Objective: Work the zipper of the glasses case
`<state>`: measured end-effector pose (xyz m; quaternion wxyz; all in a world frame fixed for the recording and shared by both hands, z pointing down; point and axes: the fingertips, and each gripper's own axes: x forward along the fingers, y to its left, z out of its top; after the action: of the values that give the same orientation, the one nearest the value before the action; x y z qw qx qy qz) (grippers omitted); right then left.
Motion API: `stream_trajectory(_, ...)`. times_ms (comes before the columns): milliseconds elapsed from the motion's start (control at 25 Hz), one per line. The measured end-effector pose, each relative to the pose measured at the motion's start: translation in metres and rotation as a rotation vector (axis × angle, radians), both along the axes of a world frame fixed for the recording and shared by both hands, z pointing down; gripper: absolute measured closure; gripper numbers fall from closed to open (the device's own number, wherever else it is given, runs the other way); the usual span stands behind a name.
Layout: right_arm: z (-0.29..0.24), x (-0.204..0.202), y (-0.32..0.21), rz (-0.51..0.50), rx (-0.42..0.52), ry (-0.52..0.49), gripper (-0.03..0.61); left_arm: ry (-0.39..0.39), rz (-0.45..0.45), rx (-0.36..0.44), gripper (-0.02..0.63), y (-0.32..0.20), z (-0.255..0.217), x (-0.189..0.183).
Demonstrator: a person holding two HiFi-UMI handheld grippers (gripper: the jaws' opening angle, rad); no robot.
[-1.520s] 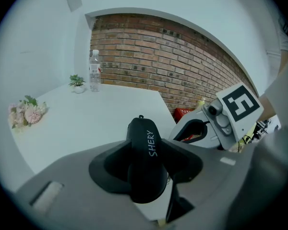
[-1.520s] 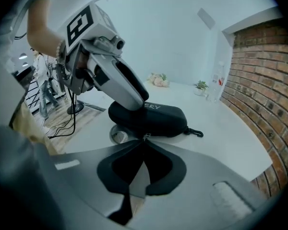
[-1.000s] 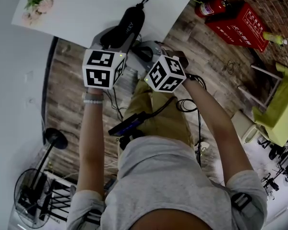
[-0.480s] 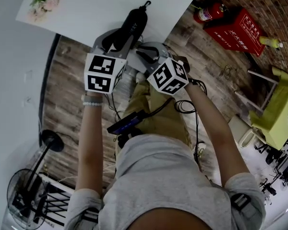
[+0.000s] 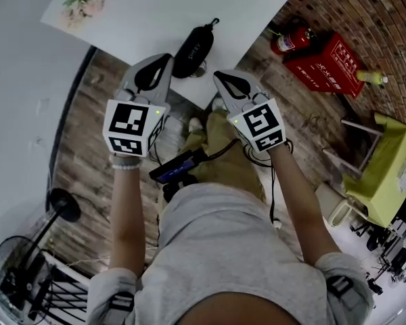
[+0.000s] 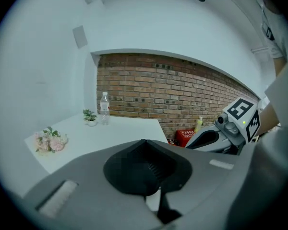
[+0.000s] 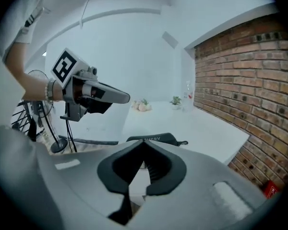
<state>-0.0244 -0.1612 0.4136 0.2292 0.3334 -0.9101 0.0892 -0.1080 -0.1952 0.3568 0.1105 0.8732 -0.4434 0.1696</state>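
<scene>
The black glasses case [image 5: 193, 49] lies on the white table [image 5: 149, 15] near its front edge, with a small loop at its far end. Nothing is touching it. My left gripper [image 5: 168, 57] hangs short of the table edge, left of the case, its jaws together and empty. To the case's right and nearer the person, my right gripper [image 5: 216, 74] is also shut and empty. The right gripper view looks over the closed tips [image 7: 144, 142] at the case [image 7: 158, 138] and the left gripper [image 7: 98, 96]. The left gripper's own view [image 6: 145, 140] shows no case.
Pink flowers [image 5: 78, 9] lie at the table's far left; a bottle [image 6: 104, 107] and a small plant [image 6: 90, 116] stand at its back. A fire extinguisher [image 5: 287, 40] and red box [image 5: 328, 61] sit by the brick wall. A yellow-green chair [image 5: 386, 171] stands right, a fan [image 5: 13, 276] bottom left.
Both grippers have drawn back from over the case toward the person and moved apart. The left jaws have come together. The case stays on the table.
</scene>
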Motion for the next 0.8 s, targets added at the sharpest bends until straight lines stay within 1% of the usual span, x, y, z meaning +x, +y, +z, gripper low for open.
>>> stream_trajectory(120, -0.022, 0.007, 0.003, 0.037, 0.035, -0.029, 0.577, 0.02, 0.011, 0.036, 0.601, 0.013, -0.02, 0.0)
stream_trajectory(280, -0.048, 0.015, 0.008, 0.073, 0.079, -0.061, 0.577, 0.007, 0.029, 0.095, 0.601, 0.028, -0.039, 0.0)
stream_trajectory(440, -0.071, 0.022, 0.012, 0.092, 0.119, -0.088, 0.577, 0.006, 0.019, 0.124, 0.601, 0.044, -0.05, -0.005)
stream_trajectory(560, -0.083, 0.028, 0.012, 0.11, 0.142, -0.101, 0.577, -0.001, -0.002, 0.139, 0.601, 0.054, -0.054, -0.011)
stream_trajectory(800, -0.095, 0.035, 0.014, 0.122, 0.161, -0.106, 0.577, 0.024, -0.066, 0.162, 0.601, 0.065, -0.065, -0.026)
